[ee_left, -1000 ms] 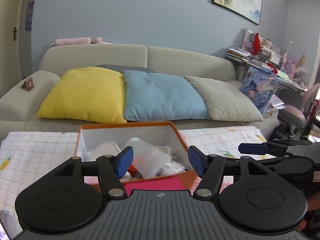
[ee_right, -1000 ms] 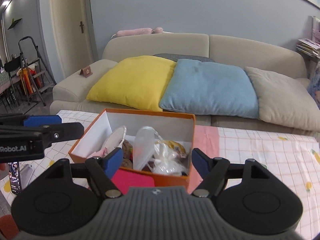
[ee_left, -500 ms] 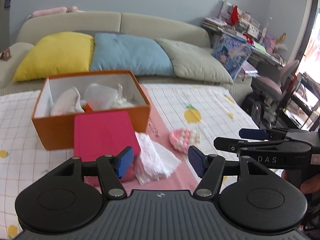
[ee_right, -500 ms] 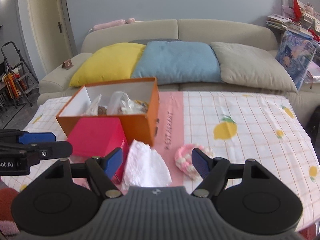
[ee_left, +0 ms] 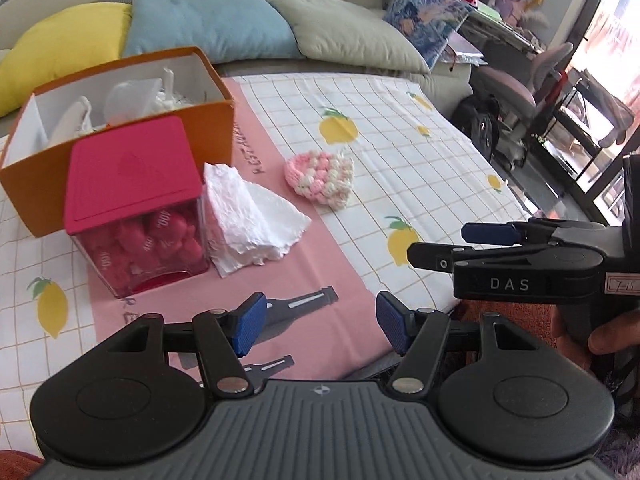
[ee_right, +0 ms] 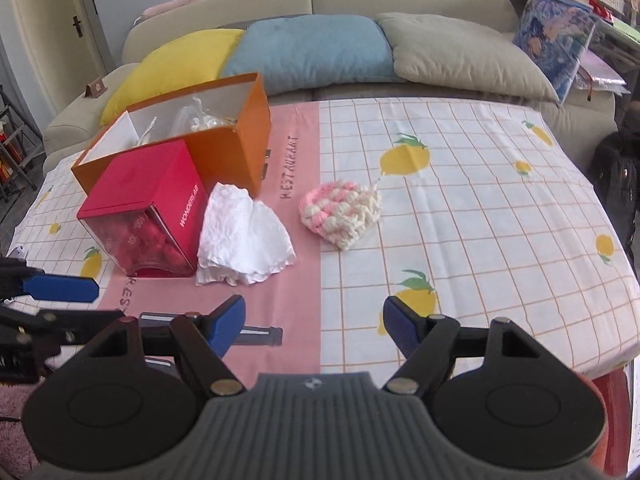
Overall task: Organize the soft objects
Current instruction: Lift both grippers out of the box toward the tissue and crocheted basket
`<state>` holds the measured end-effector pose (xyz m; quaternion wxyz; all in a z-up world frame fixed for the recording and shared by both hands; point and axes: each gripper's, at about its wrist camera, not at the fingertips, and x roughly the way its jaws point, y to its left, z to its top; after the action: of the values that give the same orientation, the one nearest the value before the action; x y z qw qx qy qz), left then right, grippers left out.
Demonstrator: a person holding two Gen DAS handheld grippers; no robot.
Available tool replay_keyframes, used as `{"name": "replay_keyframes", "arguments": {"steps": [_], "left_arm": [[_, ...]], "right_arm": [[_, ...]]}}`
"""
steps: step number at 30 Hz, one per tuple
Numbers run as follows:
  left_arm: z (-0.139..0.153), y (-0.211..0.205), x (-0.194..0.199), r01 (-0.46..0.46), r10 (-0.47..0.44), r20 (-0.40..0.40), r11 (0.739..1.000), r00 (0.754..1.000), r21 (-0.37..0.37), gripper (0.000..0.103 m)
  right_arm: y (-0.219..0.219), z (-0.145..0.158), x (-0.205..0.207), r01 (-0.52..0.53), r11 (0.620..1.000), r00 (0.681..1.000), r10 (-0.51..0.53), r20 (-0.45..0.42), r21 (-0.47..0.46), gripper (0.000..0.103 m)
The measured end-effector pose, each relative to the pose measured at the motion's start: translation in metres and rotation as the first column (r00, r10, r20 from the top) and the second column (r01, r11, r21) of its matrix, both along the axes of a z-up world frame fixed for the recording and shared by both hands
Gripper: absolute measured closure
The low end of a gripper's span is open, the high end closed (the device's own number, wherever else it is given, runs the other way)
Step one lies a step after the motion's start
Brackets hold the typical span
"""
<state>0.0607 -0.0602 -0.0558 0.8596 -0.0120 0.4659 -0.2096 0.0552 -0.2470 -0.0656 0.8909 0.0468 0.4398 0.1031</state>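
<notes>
My left gripper (ee_left: 318,326) and right gripper (ee_right: 314,326) both hang released and empty over the near edge of the tablecloth (ee_right: 480,200). The pink-and-white crocheted piece (ee_right: 340,212) lies ahead on it, the crumpled white cloth (ee_right: 242,236) near it, touching the red box (ee_right: 148,204), which stands against the orange box (ee_right: 236,148).

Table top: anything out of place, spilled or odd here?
Nothing spilled or damaged. Two soft items lie loose on the tablecloth outside the orange box: a crumpled white cloth touching the red box, and a pink-and-white crocheted piece lying alone.
</notes>
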Motion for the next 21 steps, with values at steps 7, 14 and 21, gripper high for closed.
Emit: {"name": "replay_keyframes", "arguments": {"steps": [7,14,21], "left_arm": [[-0.007,-0.019,0.015,0.049,-0.05,0.007,0.999,0.999,0.018,0.029],[-0.02,-0.037,0.036,0.087,-0.088,0.019,0.995,0.996,0.039,0.029],[-0.031,-0.054,0.056,0.109,-0.116,0.037,0.982,0.993,0.157,0.029]], "right_arm": [[-0.01,-0.008,0.009,0.048,0.999,0.999,-0.048,-0.015,0.006,0.028],[-0.024,-0.02,0.022,0.094,0.995,0.995,-0.093,-0.04,0.015,0.028],[-0.037,-0.03,0.037,0.139,0.99,0.989,-0.138,-0.062,0.022,0.028]]}}
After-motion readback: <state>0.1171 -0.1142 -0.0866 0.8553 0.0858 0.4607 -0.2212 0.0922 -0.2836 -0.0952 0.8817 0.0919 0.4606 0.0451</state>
